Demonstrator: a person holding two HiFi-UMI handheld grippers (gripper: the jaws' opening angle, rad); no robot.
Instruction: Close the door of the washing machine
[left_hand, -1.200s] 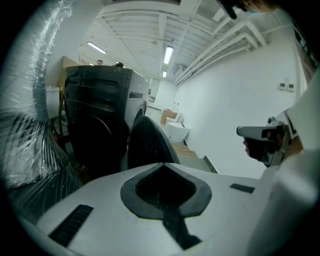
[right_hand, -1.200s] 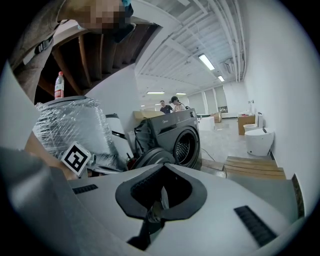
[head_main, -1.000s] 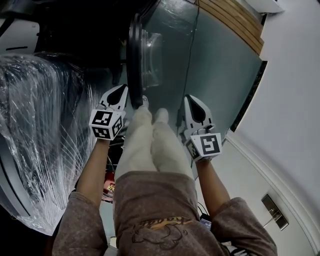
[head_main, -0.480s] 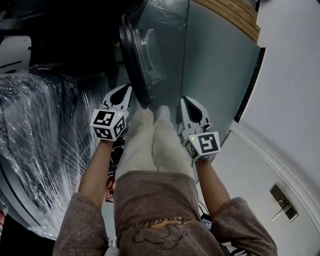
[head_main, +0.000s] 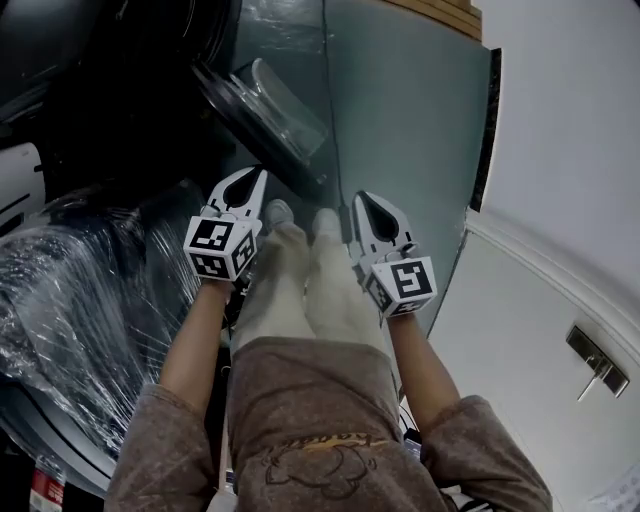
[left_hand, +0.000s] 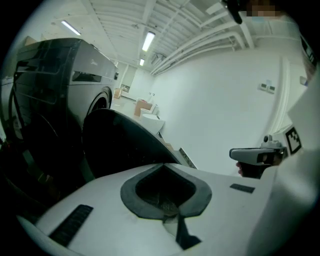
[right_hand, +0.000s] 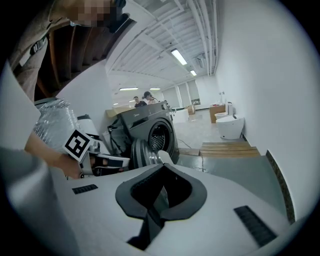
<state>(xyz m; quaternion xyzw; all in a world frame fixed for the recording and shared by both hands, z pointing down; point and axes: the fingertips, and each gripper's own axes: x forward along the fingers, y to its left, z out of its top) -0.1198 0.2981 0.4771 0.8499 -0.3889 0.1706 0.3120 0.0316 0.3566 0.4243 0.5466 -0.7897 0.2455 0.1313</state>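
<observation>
Fingers (left_hand: 100, 200) clenched, empty, on left gripper (head_main: 258, 178) and right gripper (head_main: 360, 200); I hold both near open washing machine door (head_main: 270, 105), likely for push.

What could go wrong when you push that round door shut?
The door hangs wide open, and the left tool beside it is shut, so it can only push. Its narrow tip might slide off the curved glass. The crinkly plastic wrap sits close to the machine and might snag as the door swings.
</observation>
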